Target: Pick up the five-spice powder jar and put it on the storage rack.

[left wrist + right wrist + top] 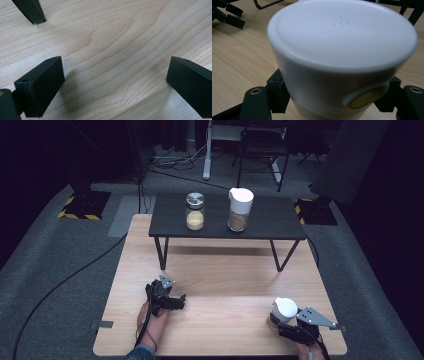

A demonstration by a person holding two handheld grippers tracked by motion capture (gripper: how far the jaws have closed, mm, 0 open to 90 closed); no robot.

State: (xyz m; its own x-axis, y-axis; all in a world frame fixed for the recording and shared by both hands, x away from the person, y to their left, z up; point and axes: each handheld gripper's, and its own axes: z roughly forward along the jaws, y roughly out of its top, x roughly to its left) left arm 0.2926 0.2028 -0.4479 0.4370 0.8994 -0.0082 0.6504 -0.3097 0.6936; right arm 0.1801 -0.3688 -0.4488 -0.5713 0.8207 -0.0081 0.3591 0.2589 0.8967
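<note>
Right claw (286, 321) is clamped on a white-lidded jar (284, 310) down at the near right corner of the light wood table (220, 270), jar standing upright on the boards; in the right gripper view the white lid (342, 32) looms huge, with my black jaws hugging the body just under it on both sides. Can't really tell what's in this jar, the lid hides most of it. Left claw (176, 301) is resting on the table near the front left, jaws spread wide with nothing but bare wood grain between them in the left gripper view, and one black leg (31, 11) of the little dark shelf (227, 217) pokes in at the top corner. That shelf stands across the far half of the table and carries two more jars: a metal-lidded one (195, 211) with pale yellow stuff in it, and beside it a white-lidded one (240, 209) with brownish contents. Around the table it's grey carpet (60, 265), cables snaking over it, yellow-black striped pads (82, 205) at both sides, and a chair (262, 150) back in the dark.
</note>
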